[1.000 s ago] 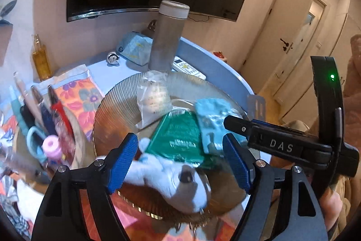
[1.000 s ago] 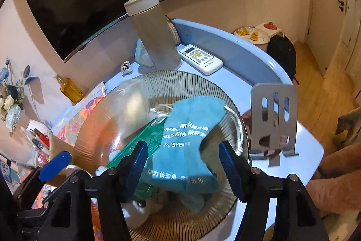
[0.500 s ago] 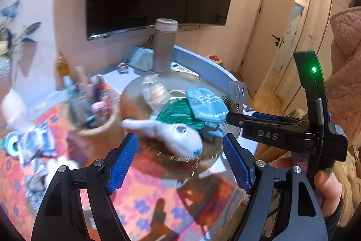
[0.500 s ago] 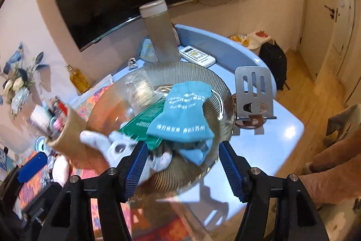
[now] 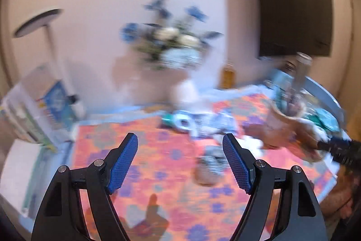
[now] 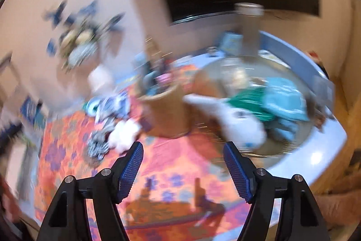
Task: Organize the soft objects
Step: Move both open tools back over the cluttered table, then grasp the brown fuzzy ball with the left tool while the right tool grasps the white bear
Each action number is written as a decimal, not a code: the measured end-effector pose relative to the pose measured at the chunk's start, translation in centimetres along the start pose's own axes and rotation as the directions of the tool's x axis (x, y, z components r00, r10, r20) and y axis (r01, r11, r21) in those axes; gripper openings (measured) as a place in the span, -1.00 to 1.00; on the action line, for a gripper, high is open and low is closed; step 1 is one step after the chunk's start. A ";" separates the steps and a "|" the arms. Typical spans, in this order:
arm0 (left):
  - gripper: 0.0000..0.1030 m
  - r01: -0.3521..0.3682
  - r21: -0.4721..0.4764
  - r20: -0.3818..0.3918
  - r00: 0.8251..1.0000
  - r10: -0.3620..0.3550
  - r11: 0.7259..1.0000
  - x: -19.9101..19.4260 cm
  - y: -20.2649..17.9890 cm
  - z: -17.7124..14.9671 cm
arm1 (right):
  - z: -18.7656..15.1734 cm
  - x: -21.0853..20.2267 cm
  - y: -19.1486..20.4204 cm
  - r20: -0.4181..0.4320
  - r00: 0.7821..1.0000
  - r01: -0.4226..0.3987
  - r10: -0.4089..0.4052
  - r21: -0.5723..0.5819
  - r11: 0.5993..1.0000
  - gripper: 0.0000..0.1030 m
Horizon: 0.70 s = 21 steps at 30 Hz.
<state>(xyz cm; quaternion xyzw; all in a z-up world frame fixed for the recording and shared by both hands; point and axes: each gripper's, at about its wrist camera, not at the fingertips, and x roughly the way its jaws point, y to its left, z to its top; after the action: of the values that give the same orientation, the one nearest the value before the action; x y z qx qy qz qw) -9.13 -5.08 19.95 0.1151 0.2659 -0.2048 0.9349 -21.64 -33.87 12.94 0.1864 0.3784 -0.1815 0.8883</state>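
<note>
Over floral cloth [image 5: 171,164], bare middle, clutter rimming.

tablecloth [image 6: 171,164]: printed cloth, matt | plush toy [image 6: 239,123]: white fuzzy fabric | bowl [image 6: 279,146]: ribbed, glossy, clear-looking | pouches [image 6: 284,101]: teal cloth | table [image 6: 315,150]: smooth, glossy blue | gripper pads [image 5: 123,164]: blue, finely textured | gripper arms [image 5: 67,200]: matt black plastic

Blue table [image 6: 325,141] under orange floral cloth [image 6: 171,164]; glass dish [image 6: 291,141], brown cup [image 6: 167,114], scattered fabrics [image 6: 106,128].
</note>
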 end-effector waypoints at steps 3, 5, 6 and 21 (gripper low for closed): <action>0.80 0.031 -0.068 0.009 1.000 -0.030 0.997 0.3 3.1 -0.6 | -0.9 2.9 4.8 -0.044 0.997 -0.062 0.057 -0.100 0.993 0.40; 0.81 0.073 -0.088 -0.019 0.997 -0.074 0.993 1.9 3.8 -1.6 | -1.7 4.9 7.4 -0.061 0.993 -0.110 0.102 -0.143 0.984 0.40; 0.81 0.096 -0.090 -0.042 0.994 -0.100 0.991 3.1 3.9 -2.4 | -2.1 6.0 8.4 -0.066 0.991 -0.125 0.116 -0.165 0.978 0.41; 0.81 0.307 -0.131 -0.184 0.927 -0.327 0.943 15.1 -1.3 -10.8 | -2.7 14.7 9.0 -0.028 0.992 -0.125 0.123 -0.121 0.985 0.41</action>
<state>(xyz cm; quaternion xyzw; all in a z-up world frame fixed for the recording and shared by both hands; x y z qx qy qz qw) -2.87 -7.58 2.61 0.0439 0.3850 -0.3269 0.8620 -9.61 -27.51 2.06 0.1563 0.3854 -0.1002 0.9039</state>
